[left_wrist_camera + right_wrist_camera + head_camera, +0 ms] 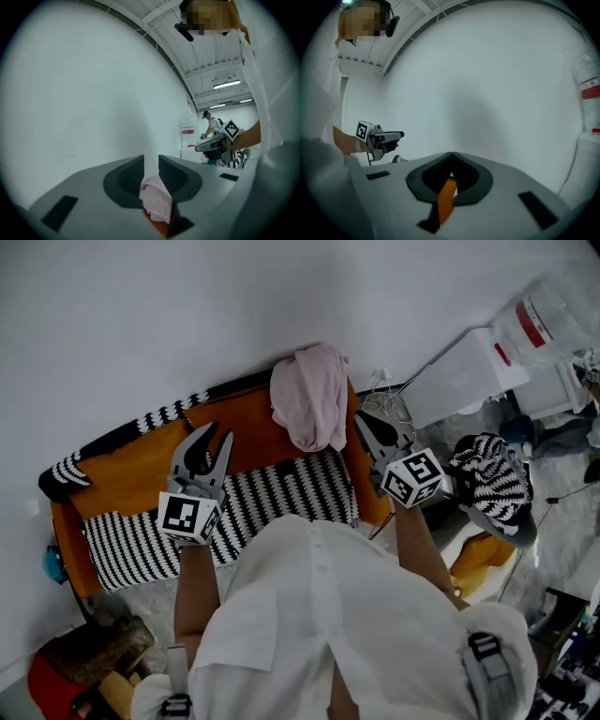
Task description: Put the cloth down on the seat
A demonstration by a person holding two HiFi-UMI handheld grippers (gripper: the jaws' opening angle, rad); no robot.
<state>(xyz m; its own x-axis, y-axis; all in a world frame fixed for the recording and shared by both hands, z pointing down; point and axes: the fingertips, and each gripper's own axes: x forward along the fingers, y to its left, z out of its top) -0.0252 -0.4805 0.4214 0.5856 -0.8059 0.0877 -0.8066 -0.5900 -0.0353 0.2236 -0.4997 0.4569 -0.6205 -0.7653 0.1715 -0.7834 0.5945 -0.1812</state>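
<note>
A pale pink cloth (310, 396) lies bunched over the back and right end of an orange seat (136, 468) that has a black-and-white striped cushion (291, 489). My left gripper (214, 439) hovers over the seat back, left of the cloth and apart from it. Its jaws stand a little apart with nothing gripped. In the left gripper view (151, 160) the cloth (157, 200) shows beyond the narrow gap. At the seat's right end, just right of the cloth, is my right gripper (366, 427). In its own view (452, 153) the jaw tips meet, holding nothing.
A white wall runs behind the seat. White boxes (466, 374) and cables (382, 396) sit to the right. A striped bundle (491, 481) rests on a chair nearby. A red bag (52, 687) lies at the lower left. A person (213, 124) works far off.
</note>
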